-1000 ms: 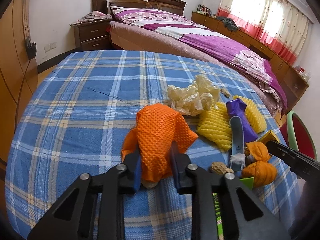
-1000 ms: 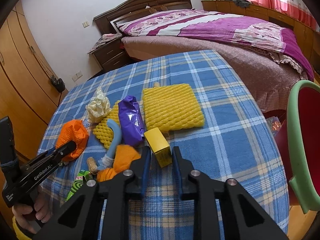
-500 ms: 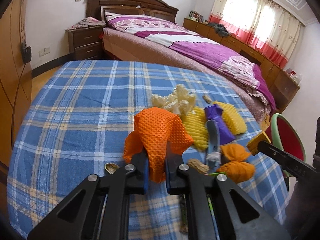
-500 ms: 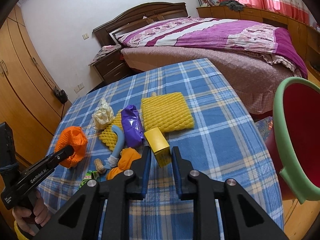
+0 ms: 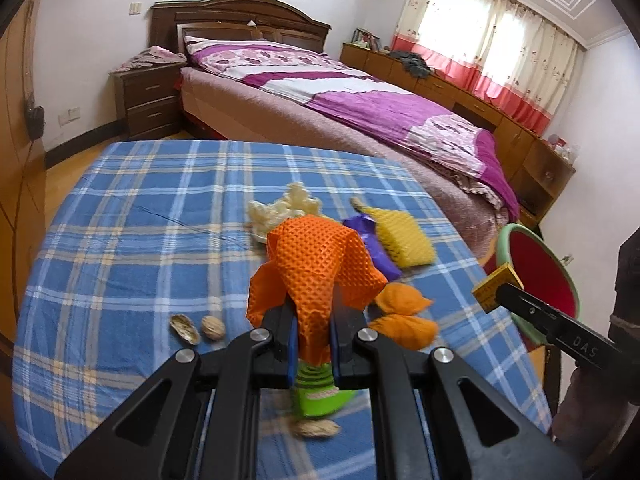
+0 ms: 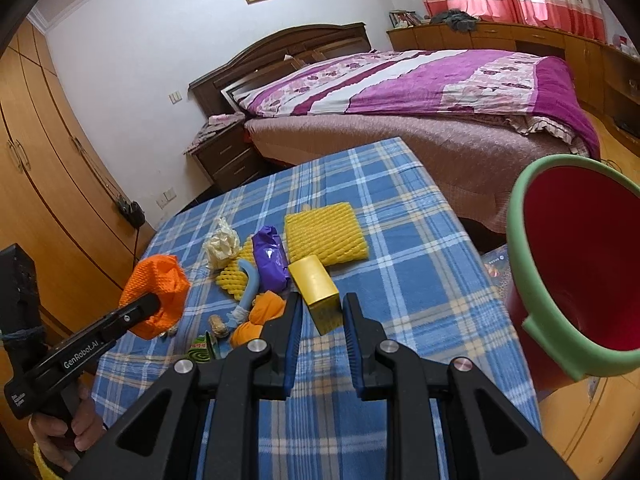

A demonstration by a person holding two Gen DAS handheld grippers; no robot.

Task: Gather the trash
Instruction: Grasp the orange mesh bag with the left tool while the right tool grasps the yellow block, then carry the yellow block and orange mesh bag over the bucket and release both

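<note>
Bedroom w/ a big bed [image 6: 420, 92] under a purple-and-white cover, dark wood headboard, wardrobe doors at the left edge. Up front a table w/ a blue plaid cloth [image 5: 132, 216] carries the trash.

Left gripper [image 5: 313, 334] — jaws nearly together, clamped on an orange foam net [image 5: 320, 268], which is up off the cloth; seen from the right wrist cam it hangs at the tip of that tool, over the table's left side. A hand [image 6: 66, 426] grips its handle at bottom left.

Right gripper [image 6: 318, 320] — jaws narrow, pinching a small yellow box [image 6: 318, 288], tilted and clear of the cloth. Red bucket w/ green rim [image 6: 532, 280] stands just off the table's right edge, near the box.

On the cloth:
- flat yellow foam net [image 6: 326, 234], mid-table
- purple wrapper [image 6: 272, 258] just left of it
- second yellow net [image 6: 234, 278] left of the wrapper, a blue curved strip [image 6: 248, 286] lying over it
- crumpled cream paper [image 6: 222, 244] behind that
- orange peel pieces [image 5: 402, 314] near the front
- green pkg [image 5: 320, 390], partly hidden by the left jaws, a peanut [image 5: 316, 428] beside it (blurred)
- walnut [image 5: 212, 327] and an empty shell half [image 5: 185, 323], side by side, left front.
</note>
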